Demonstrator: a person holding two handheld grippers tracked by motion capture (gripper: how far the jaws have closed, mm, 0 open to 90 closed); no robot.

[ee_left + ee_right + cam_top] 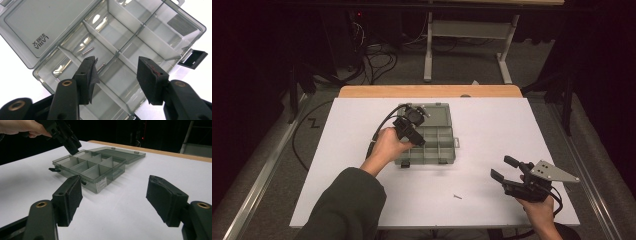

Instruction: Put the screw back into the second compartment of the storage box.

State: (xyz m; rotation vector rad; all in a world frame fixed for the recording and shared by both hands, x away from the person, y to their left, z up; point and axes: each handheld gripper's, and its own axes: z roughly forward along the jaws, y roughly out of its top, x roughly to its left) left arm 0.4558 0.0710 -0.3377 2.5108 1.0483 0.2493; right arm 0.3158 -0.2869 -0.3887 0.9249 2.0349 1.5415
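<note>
Dark floor, cables and a grey stand's legs lie beyond the white tabletop (492,125), which leaves a wooden strip bare at its far edge. Near the middle sits a smoky clear box (439,145) with its lid (437,112) folded flat behind it, so the divided compartments are open from above, which suits dropping small parts in.

Over the box's left side hangs the left tool (115,71), tilted down into it. Its jaws stand well apart with nothing between them and touch nothing. Two small screws (87,51) lie in the compartment just below the left jaw, one half hidden behind its tip; that placement looks like sorting work, with the tool poised right above where the parts land.

One more screw (457,197) lies loose on the tabletop, well apart from the box, between the person's two arms and nearer the right tool (508,168). That tool rests low at the near right, aimed toward the box, jaws wide and empty. It seems parked out of the way while the left hand does the work.
</note>
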